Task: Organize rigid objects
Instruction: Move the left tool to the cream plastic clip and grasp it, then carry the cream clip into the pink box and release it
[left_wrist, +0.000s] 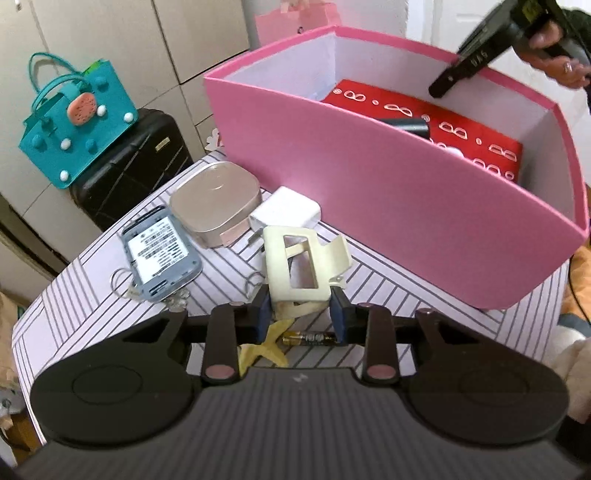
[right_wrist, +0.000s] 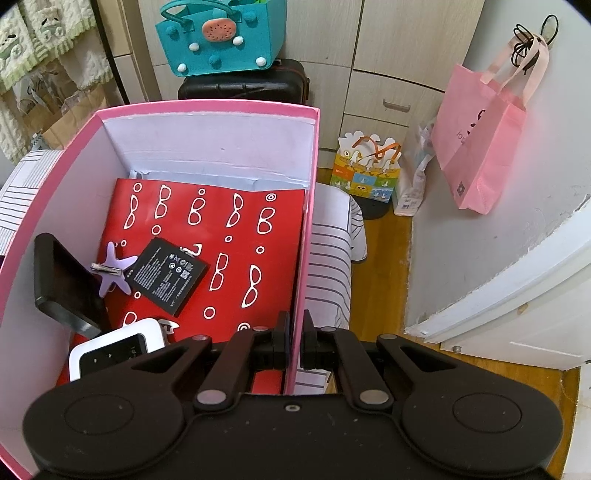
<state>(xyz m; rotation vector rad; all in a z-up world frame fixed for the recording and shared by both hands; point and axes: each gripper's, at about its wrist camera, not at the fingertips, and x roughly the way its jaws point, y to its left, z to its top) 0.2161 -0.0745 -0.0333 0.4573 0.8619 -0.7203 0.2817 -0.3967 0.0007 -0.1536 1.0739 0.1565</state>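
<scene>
Our left tool (left_wrist: 300, 312) is clenched on a cream bracket (left_wrist: 301, 266), its blue pads pressing the bracket's lower sides, just above the striped table (left_wrist: 92, 295). Under the tool lie a battery (left_wrist: 308, 338) and a yellow star clip (left_wrist: 264, 352) on the table. Past the bracket, toward the table's far left corner, we see a white charger (left_wrist: 286, 212), a rose tin (left_wrist: 214, 201) just beside it, and a grey router (left_wrist: 160, 254) lying label up near the left edge, with a wire ring beside it.

Our right tool (right_wrist: 294, 341) is clenched on the right wall of the pink box (right_wrist: 312, 206), one finger inside and one outside; in the left view it shows at the box's far rim, held by our hand (left_wrist: 561, 55). The box stands along the table's right side and far edge.

Inside the box a red sheet (right_wrist: 229, 236) with white figures covers the floor. On it lie a flat black battery (right_wrist: 168, 275), touching a purple star clip (right_wrist: 110, 267), a black phone (right_wrist: 62, 284) leaning on the left wall, and a white device (right_wrist: 118, 347) at the near end.

Beyond the table, a teal bag (right_wrist: 221, 37) sits on a black suitcase (right_wrist: 243, 86), and a pink bag (right_wrist: 480, 136) hangs on the wall.
</scene>
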